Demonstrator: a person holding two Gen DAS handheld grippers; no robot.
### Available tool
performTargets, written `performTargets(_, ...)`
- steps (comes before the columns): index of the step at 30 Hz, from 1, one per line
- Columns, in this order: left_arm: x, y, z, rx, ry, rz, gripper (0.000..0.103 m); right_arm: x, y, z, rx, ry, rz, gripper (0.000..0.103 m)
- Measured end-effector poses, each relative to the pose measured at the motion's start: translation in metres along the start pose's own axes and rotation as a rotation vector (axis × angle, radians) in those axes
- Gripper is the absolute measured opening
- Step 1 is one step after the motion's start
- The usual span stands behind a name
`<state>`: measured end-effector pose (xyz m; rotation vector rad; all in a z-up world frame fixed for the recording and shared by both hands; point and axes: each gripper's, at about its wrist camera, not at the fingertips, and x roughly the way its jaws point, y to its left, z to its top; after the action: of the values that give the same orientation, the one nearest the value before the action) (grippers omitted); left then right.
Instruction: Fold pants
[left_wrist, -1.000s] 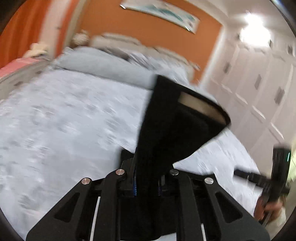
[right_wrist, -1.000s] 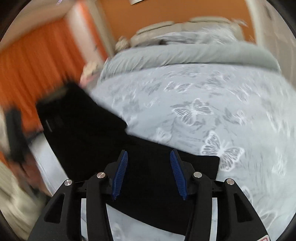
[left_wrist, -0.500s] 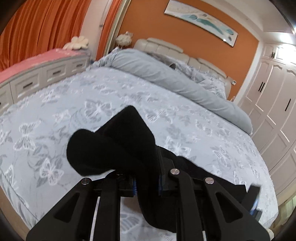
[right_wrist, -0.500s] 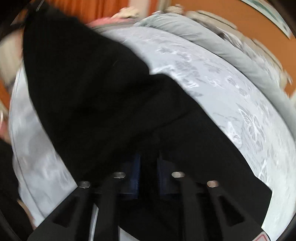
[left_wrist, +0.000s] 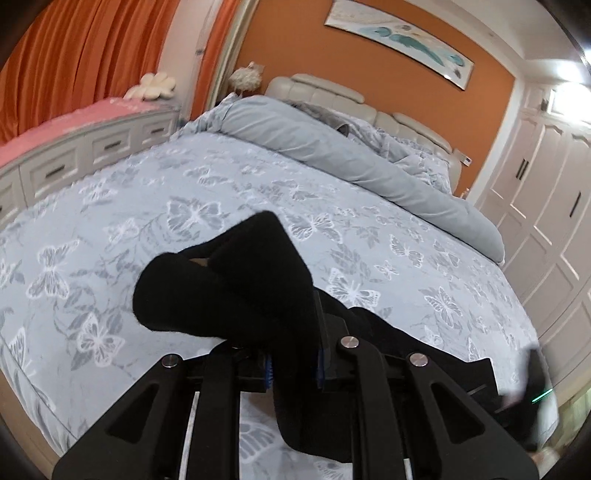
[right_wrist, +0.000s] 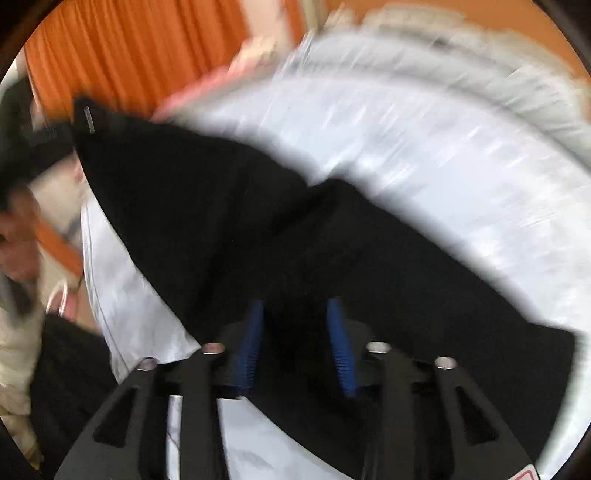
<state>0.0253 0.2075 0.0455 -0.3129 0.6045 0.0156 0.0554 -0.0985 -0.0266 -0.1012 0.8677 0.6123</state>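
Pants (left_wrist: 236, 291) pinched in left tool (left_wrist: 293, 369); right tool (right_wrist: 297, 347) blurred, seemingly just opened.

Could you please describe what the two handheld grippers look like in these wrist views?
Both are alike: the left gripper and the right gripper have matte black angular linkage arms with slotted cut-outs, round silver pivot pins, and ribbed blue pads on the fingers. A red-edged white label shows at the right gripper's lower corner.

No legible text, label, brand or number was found in either view. A small pale tag (right_wrist: 89, 119) on the black pants (right_wrist: 229, 221) was noted, possibly a label, but motion blur left it unreadable.
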Motion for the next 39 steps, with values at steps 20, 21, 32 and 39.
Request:
performTargets(20,0.0,-0.03,0.006,-0.031,-0.052,-0.037,0.017,-0.071,-0.163,-0.08,0.494,0.081,-0.012,0.017)
performTargets(21,0.003,-0.03,0.004,-0.019,-0.038,-0.026,0.017,-0.075,-0.174,-0.089,0.506,0.106,-0.051,0.017)
performTargets(32,0.036,0.01,-0.013,-0.19,0.132,-0.034,0.016,-0.099,-0.171,-0.078,0.433,0.039,-0.432,0.042)
performTargets(39,0.029,0.022,-0.021,-0.25,0.105,0.004,0.016,-0.004,-0.082,-0.022,0.18,0.12,-0.137,0.038)
